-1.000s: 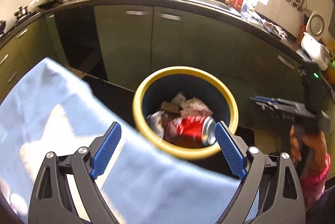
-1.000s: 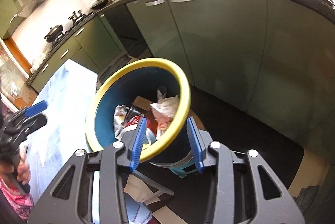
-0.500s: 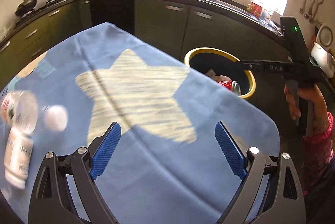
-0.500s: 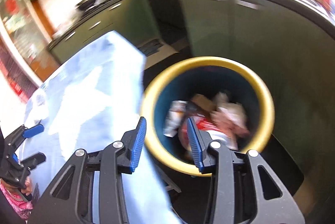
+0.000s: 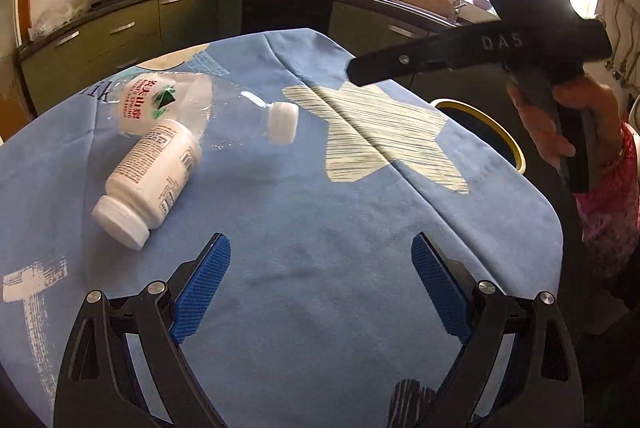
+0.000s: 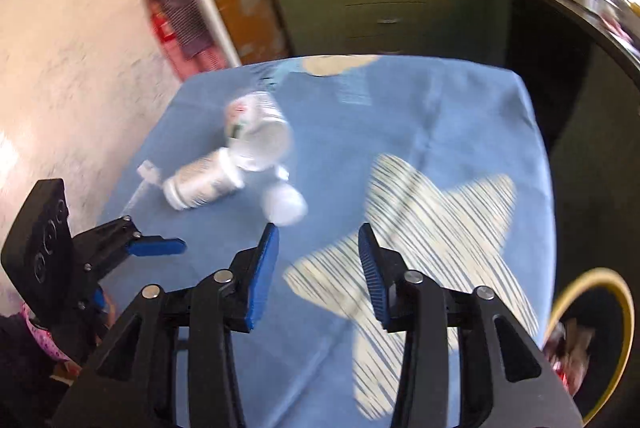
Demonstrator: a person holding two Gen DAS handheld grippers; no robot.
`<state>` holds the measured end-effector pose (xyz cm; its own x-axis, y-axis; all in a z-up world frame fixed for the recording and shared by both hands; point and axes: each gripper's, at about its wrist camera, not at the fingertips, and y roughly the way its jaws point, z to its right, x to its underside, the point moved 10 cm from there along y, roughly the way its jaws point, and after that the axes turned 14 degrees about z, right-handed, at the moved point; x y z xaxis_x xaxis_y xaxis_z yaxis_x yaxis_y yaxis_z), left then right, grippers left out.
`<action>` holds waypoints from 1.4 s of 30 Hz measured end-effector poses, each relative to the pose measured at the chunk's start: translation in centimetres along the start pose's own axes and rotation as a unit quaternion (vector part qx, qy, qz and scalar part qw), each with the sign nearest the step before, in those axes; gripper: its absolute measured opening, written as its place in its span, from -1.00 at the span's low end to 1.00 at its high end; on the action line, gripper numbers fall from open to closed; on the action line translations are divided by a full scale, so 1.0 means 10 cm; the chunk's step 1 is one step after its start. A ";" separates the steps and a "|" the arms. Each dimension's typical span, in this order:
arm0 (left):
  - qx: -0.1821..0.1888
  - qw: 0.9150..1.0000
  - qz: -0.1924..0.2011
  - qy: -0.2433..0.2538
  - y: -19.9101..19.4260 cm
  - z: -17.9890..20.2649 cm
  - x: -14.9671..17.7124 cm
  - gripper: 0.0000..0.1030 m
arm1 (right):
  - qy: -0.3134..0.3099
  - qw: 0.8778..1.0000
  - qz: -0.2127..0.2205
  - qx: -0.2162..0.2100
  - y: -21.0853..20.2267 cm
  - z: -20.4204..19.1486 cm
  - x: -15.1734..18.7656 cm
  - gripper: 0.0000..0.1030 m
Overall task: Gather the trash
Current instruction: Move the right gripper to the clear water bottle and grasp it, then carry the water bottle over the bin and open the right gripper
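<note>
Left wrist view first: the left gripper (image 5: 320, 280) hangs over the blue tablecloth (image 5: 320, 228) with its jaws spread wide and nothing between the blue pads, only bare cloth. Just ahead and to its left lies a white pill bottle (image 5: 148, 180) on its side, cap toward the camera. Touching the far end of it is a clear water bottle (image 5: 192, 108), also lying down, its white cap pointing right. Further right, a pale star print (image 5: 384, 132) marks the cloth. Beyond the table's right edge the yellow rim of the trash bin (image 5: 500, 132) shows. High on the right, a person's hand (image 5: 560, 124) grips the handle of the right gripper, whose dark body reaches over the table.

From the right wrist, the picture is smeared. The right gripper (image 6: 318, 268) is partly parted and holds nothing, and its jaws have just been opening, with only cloth showing between them. The two bottles lie ahead and to the left of its fingertips, well apart from them. The bin sits at the lower right, off the table's corner, with crumpled trash inside.
</note>
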<state>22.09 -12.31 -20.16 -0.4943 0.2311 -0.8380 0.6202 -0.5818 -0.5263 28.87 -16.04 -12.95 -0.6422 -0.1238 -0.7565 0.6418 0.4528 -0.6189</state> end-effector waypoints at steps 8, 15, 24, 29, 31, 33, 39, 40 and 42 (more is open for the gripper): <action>-0.001 0.999 0.010 -0.032 -0.06 -0.11 -0.04 0.77 | -0.090 0.992 -0.082 -0.023 0.67 -0.42 -0.43 0.36; -0.011 0.999 0.025 -0.042 -0.14 -0.14 -0.09 0.78 | -0.126 0.976 -0.178 -0.014 1.22 -0.52 -0.47 0.40; -0.011 0.999 0.033 -0.009 -0.22 0.04 -0.11 0.78 | -0.151 0.953 -0.261 0.035 1.61 -0.45 -0.25 0.40; 0.001 0.999 0.038 -0.017 -0.27 0.07 -0.14 0.78 | -0.141 0.953 -0.264 0.051 1.71 -0.43 -0.22 0.21; 0.005 0.999 0.038 -0.023 -0.27 0.06 -0.15 0.79 | -0.132 0.956 -0.255 0.059 1.70 -0.40 -0.23 0.19; 0.009 0.999 0.036 -0.028 -0.26 0.05 -0.15 0.79 | -0.127 0.959 -0.246 0.063 1.64 -0.39 -0.26 0.18; 0.015 0.999 0.025 -0.029 -0.19 0.08 -0.08 0.79 | -0.075 0.974 -0.203 0.068 1.18 -0.18 -0.40 0.18; 0.011 0.999 0.027 -0.024 -0.19 0.09 -0.08 0.79 | -0.065 0.976 -0.194 0.068 1.07 -0.12 -0.41 0.18; 0.003 0.999 0.038 -0.010 -0.19 0.10 -0.10 0.79 | -0.047 0.980 -0.184 0.068 0.93 -0.01 -0.42 0.18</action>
<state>20.79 -12.21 -18.19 -0.4583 0.1707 -0.8722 0.6526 -0.6016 -0.4606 37.47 -11.20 -15.53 -0.8032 -0.3393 -0.4896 0.4284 0.2421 -0.8706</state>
